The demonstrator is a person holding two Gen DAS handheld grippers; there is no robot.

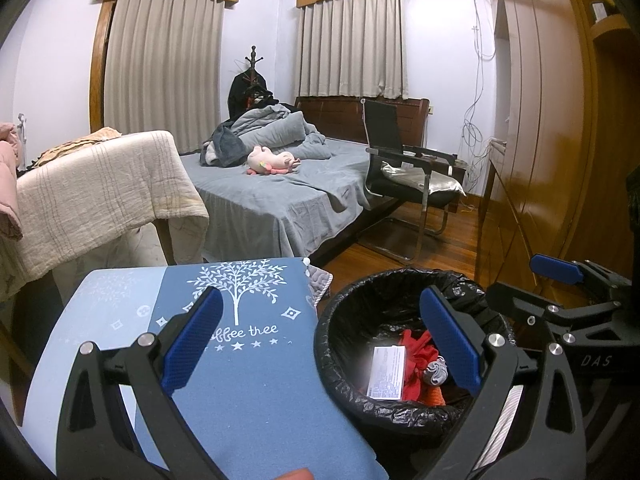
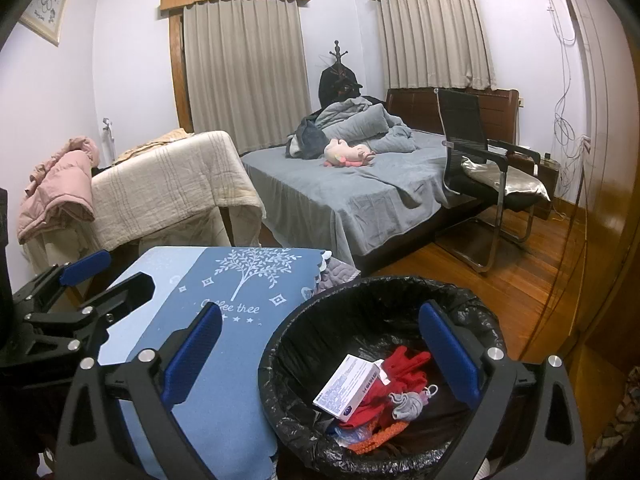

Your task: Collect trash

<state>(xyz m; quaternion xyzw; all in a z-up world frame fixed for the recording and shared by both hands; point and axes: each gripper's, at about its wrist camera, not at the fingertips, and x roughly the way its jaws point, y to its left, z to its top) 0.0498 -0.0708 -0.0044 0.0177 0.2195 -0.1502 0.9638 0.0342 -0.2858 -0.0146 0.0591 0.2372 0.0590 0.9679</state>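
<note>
Both the left tongs [image 1: 320,344] and the right tongs [image 2: 320,356] stand wide open, holding and touching nothing. At lower right of each frame, the black-lined trash bin [image 2: 280,412] beside the blue-covered desk [image 1: 256,392] contains a white box [image 2: 352,386] on red fabric [image 2: 404,372].

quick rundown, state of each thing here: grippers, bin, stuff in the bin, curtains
left gripper: open, fingers empty
right gripper: open, fingers empty, above the bin
trash bin: upright, black liner, partly filled
white box: in the bin, tilted on red cloth
grey wad: in the bin
curtains: drawn shut
</note>
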